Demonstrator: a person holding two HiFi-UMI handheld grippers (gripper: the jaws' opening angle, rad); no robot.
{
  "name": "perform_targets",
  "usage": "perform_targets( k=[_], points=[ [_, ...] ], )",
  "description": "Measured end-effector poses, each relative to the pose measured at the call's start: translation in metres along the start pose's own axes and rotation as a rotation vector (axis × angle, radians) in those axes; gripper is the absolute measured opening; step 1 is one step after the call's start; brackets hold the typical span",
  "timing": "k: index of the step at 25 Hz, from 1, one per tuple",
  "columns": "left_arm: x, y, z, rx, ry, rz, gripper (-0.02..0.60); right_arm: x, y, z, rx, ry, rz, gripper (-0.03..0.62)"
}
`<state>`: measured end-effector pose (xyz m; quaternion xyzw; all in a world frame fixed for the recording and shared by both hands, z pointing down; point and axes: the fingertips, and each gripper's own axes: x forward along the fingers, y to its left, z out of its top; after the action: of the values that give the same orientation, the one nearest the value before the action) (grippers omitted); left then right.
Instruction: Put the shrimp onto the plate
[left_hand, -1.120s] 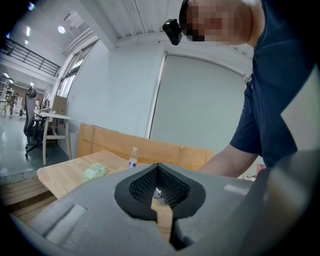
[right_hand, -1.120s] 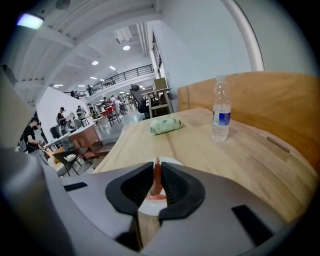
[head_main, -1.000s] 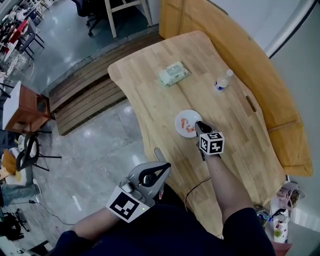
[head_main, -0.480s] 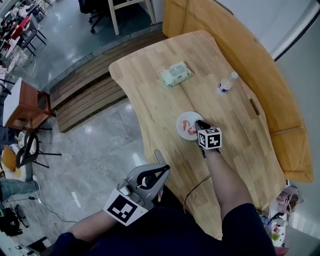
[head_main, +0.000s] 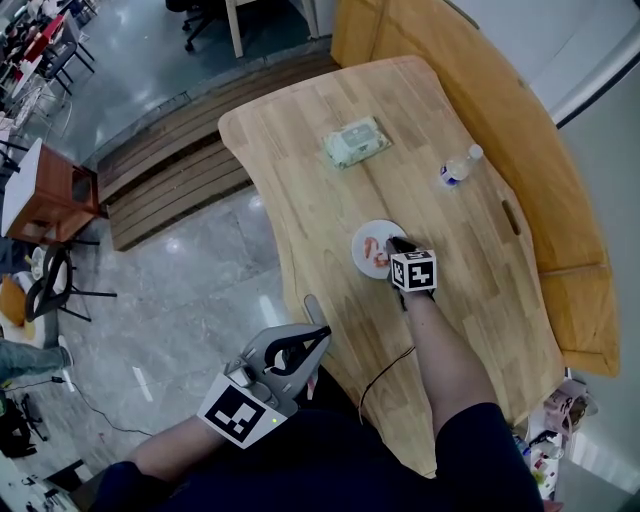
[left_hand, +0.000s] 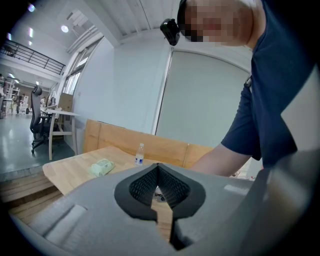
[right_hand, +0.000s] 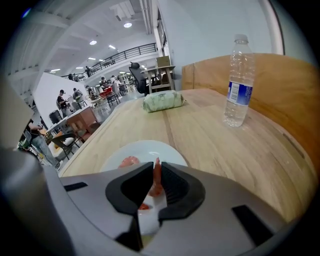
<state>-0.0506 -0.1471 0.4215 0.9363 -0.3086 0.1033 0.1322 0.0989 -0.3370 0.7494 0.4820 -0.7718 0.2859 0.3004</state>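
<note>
A small white plate (head_main: 358, 240) lies near the table's left edge. An orange shrimp (head_main: 374, 250) lies on it. My right gripper (head_main: 395, 243) reaches over the plate's right side. In the right gripper view its jaws (right_hand: 157, 166) are shut on a second shrimp (right_hand: 156, 180), held upright just above the plate (right_hand: 150, 149); the lying shrimp (right_hand: 129, 160) shows to its left. My left gripper (head_main: 300, 345) hangs off the table by my body. Its jaws (left_hand: 157, 167) are shut with nothing between them.
A green pack of wipes (head_main: 353, 141) lies at the far end of the wooden table (head_main: 470, 270). A water bottle (head_main: 456, 168) stands at its right, next to a wooden bench (head_main: 520, 150). Left of the table is grey floor with a wooden step (head_main: 160, 190).
The head camera has shifted slightly. Both grippers keep their places; the right one stays over the plate with the shrimp in it.
</note>
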Motion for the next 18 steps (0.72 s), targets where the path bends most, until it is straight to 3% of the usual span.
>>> perform_targets(
  k=[18],
  points=[
    [-0.0047, -0.0011, -0.0086, -0.02, 0.017, 0.004, 0.003, 0.0067, 0.0003, -0.0011, -0.051, 0.015, -0.042, 0.063]
  ],
)
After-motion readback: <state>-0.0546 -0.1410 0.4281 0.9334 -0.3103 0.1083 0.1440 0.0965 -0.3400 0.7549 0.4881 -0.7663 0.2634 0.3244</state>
